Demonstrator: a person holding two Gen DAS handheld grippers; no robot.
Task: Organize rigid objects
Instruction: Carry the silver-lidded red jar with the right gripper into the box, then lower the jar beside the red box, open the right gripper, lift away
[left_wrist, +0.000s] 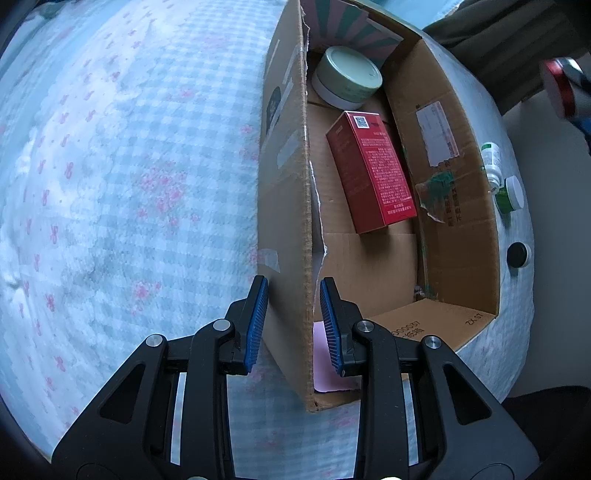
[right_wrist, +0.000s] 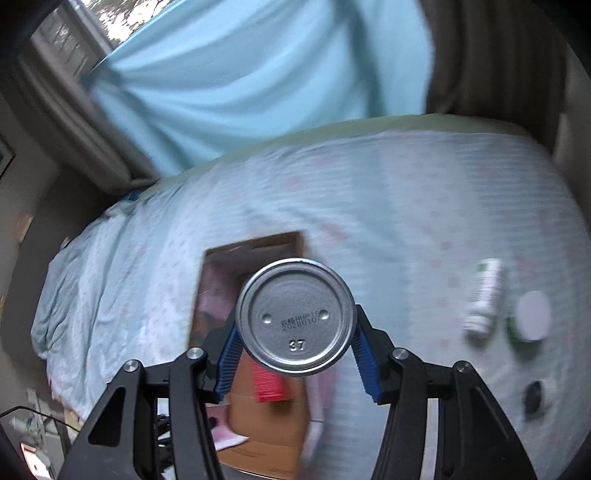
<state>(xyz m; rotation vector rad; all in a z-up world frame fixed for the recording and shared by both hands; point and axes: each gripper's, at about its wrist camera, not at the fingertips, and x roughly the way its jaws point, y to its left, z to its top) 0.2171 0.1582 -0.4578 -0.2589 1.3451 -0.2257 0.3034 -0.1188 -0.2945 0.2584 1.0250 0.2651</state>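
Note:
A cardboard box stands open on a bed. Inside it lie a red carton and a round pale-green tin. My left gripper straddles the box's left wall, one blue pad on each side, with small gaps showing. My right gripper is shut on a metal can, whose silver bottom faces the camera, held above the box. The can also shows blurred at the top right of the left wrist view.
The bed has a blue checked cover. Right of the box lie a white bottle, a green jar with a white lid and a small black object. A blue curtain hangs behind the bed.

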